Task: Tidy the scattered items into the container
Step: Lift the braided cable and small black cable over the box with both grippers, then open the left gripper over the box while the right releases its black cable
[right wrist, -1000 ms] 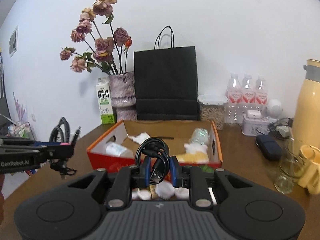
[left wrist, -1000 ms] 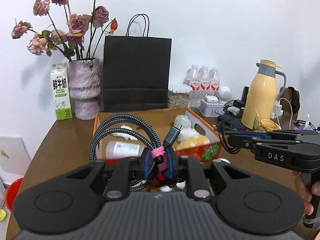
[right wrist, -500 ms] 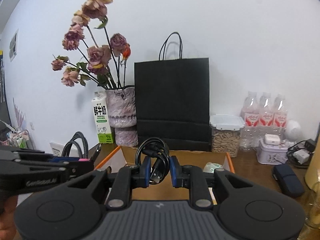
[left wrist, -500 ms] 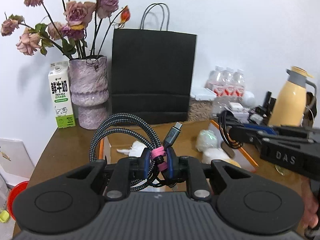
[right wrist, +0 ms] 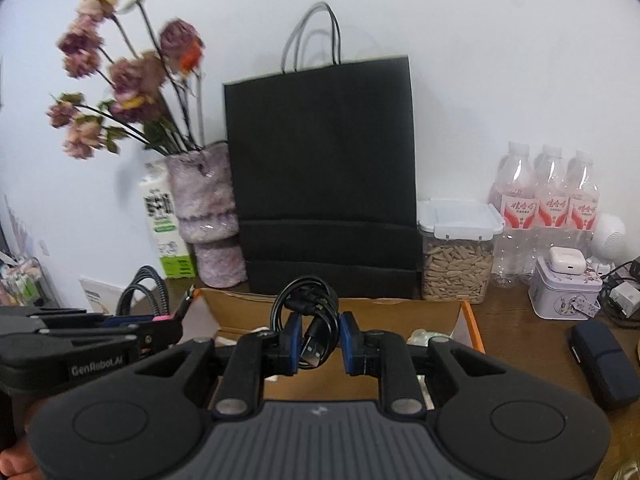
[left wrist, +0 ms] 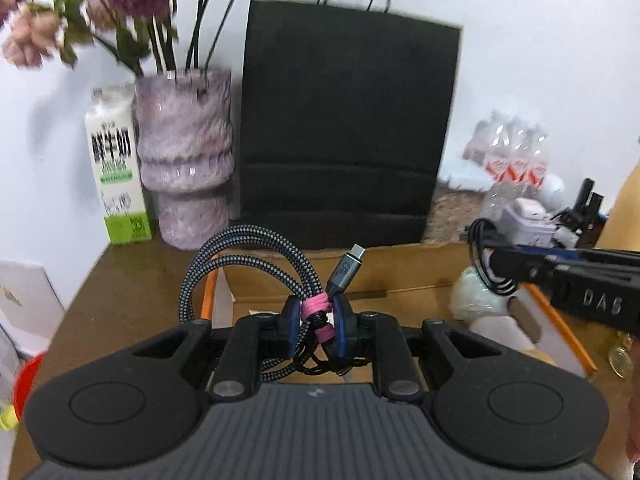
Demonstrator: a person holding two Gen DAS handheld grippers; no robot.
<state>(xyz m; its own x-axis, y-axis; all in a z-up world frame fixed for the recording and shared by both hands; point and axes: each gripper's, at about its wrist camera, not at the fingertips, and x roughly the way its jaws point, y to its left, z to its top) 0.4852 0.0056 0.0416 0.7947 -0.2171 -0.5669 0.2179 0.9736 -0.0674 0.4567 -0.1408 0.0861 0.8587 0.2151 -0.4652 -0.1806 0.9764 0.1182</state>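
My left gripper (left wrist: 318,326) is shut on a coiled grey braided cable (left wrist: 248,258) bound with a pink tie, held above the near left part of the orange cardboard box (left wrist: 400,268). My right gripper (right wrist: 320,340) is shut on a coiled black USB cable (right wrist: 308,304), held over the same box (right wrist: 340,312). Each gripper shows in the other's view: the right one at the right of the left wrist view (left wrist: 492,260), the left one at the left of the right wrist view (right wrist: 176,322). White and pale wrapped items (left wrist: 476,300) lie in the box.
A black paper bag (right wrist: 324,184) stands right behind the box. A purple vase with dried roses (right wrist: 204,216) and a milk carton (right wrist: 164,224) stand at back left. A seed jar (right wrist: 458,252), water bottles (right wrist: 548,204), a tin (right wrist: 566,292) and a dark case (right wrist: 604,360) are at right.
Both grippers have moved forward and lower toward the box and the black bag, each still holding its cable. The bag and vase look larger and closer.
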